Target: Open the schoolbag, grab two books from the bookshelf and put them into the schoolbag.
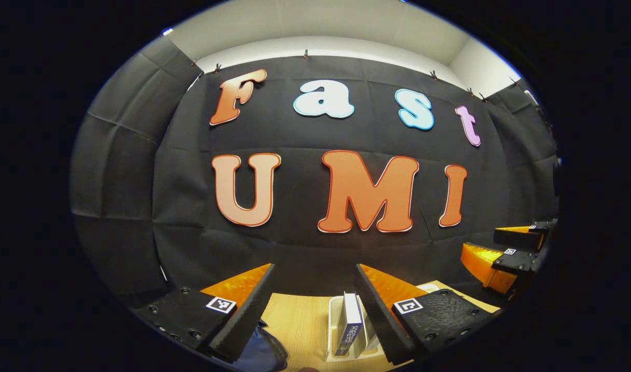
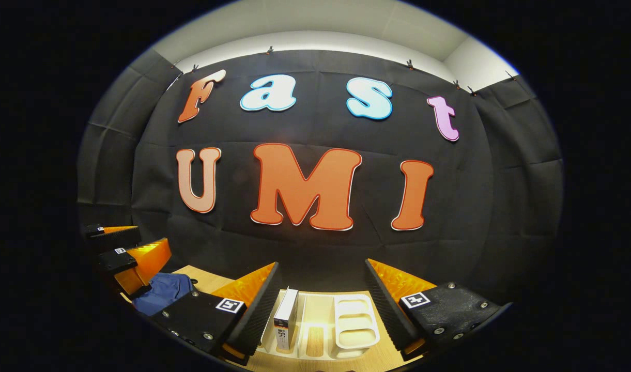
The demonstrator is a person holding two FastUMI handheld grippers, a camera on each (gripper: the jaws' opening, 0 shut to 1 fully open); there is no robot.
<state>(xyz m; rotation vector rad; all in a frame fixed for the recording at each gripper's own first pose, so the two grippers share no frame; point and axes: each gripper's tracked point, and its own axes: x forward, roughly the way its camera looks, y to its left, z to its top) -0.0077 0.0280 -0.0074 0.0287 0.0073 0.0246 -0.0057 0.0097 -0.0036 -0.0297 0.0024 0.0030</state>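
Left gripper [image 1: 314,305]: fingers spread wide, nothing between them, released, hovering above the table [image 1: 299,323]. Finger inner faces are flat slabs with a fine ribbed texture; the blocks behind them are matte, pebbled, with screw heads and a square printed marker tag each. In the left gripper view a book [image 1: 350,325] stands upright in a pale plastic bookshelf [image 1: 333,330], just left of the right-hand finger, which overlaps the rack's right side in the picture; contact can't be judged. Book spine is dark with a white top edge. A rounded bit of blue fabric, the schoolbag [image 1: 258,354], sits at the bottom edge beside the left-hand finger; can't tell if it's zipped or open. Table is light wood grain, smooth. Right gripper [image 2: 320,299]: same story, fingers wide apart, empty, not touching anything visible. In the right gripper view the bookshelf [image 2: 354,323] lies between its fingers: white moulded plastic, rounded corners, slotted dividers. One book [image 2: 286,318] stands upright in the leftmost slot, close to the left-hand finger, white cover with a dark band low down. Schoolbag [image 2: 163,292] lies far left on the table, soft crumpled blue cloth, with the left gripper [image 2: 126,253] just above it, fingers parted.
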